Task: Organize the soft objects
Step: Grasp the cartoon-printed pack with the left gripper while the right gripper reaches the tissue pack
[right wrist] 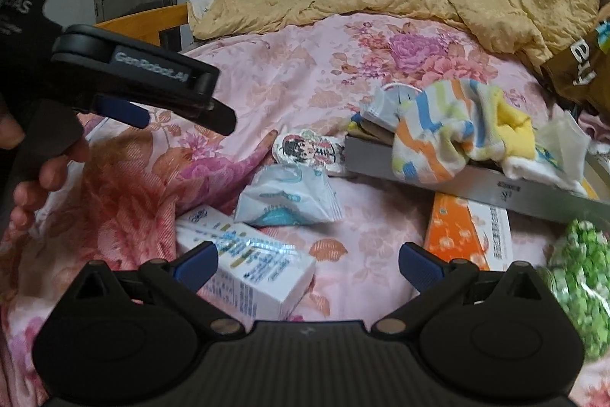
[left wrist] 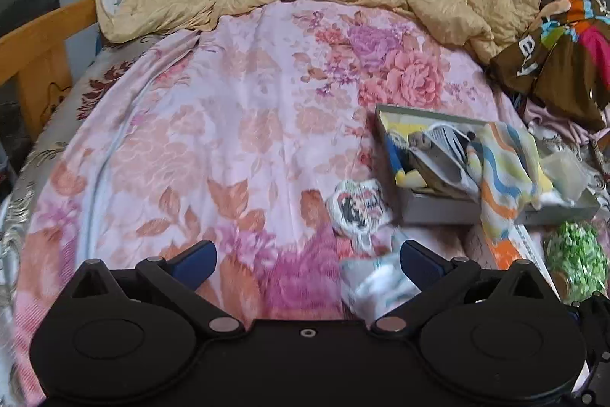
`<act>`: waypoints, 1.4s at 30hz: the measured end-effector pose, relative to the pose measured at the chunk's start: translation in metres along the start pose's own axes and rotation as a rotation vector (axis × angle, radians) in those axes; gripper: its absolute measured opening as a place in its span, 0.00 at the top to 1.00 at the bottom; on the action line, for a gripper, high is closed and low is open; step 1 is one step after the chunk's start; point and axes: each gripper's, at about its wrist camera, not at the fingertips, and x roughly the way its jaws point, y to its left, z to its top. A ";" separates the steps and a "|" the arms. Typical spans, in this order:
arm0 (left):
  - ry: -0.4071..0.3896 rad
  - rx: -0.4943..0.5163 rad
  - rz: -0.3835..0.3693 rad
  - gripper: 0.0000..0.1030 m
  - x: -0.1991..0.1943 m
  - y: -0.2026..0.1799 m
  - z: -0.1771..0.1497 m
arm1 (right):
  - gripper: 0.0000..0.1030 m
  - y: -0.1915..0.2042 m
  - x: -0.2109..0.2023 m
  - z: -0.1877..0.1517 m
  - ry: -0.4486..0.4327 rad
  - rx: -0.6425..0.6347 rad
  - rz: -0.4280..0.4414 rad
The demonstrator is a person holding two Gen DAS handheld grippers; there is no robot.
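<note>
Shallow grey cardboard box [right wrist: 450,174] on pink floral bedspread [left wrist: 213,124], holding wavy-striped multicolour sock [right wrist: 431,136] draped over its front wall. Left gripper [left wrist: 308,256] and right gripper [right wrist: 308,264]: jaws spread, empty. Small cartoon-figure plush [right wrist: 310,148] just beside box; white-and-teal plastic packet [right wrist: 286,203] near it.

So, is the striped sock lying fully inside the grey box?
No, the striped sock hangs over the front wall of the grey box.
</note>
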 end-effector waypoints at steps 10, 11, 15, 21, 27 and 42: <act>-0.080 -0.018 -0.181 0.01 0.047 0.011 0.010 | 0.00 0.003 0.031 0.010 0.024 -0.033 0.019; -0.088 -0.008 -0.198 0.01 0.052 0.011 0.011 | 0.00 0.003 0.034 0.012 0.023 -0.038 0.020; -0.095 0.025 -0.275 0.01 0.074 0.008 0.015 | 0.00 0.001 0.040 0.018 0.016 -0.037 0.034; -0.090 0.049 -0.362 0.01 0.098 0.006 0.016 | 0.00 -0.001 0.047 0.020 0.024 -0.030 0.042; -0.081 0.062 -0.429 0.01 0.108 0.005 0.018 | 0.00 -0.002 0.056 0.022 0.038 -0.014 0.039; 0.093 0.023 -0.519 0.03 0.130 0.013 0.011 | 0.01 -0.012 0.069 0.027 0.061 0.045 0.069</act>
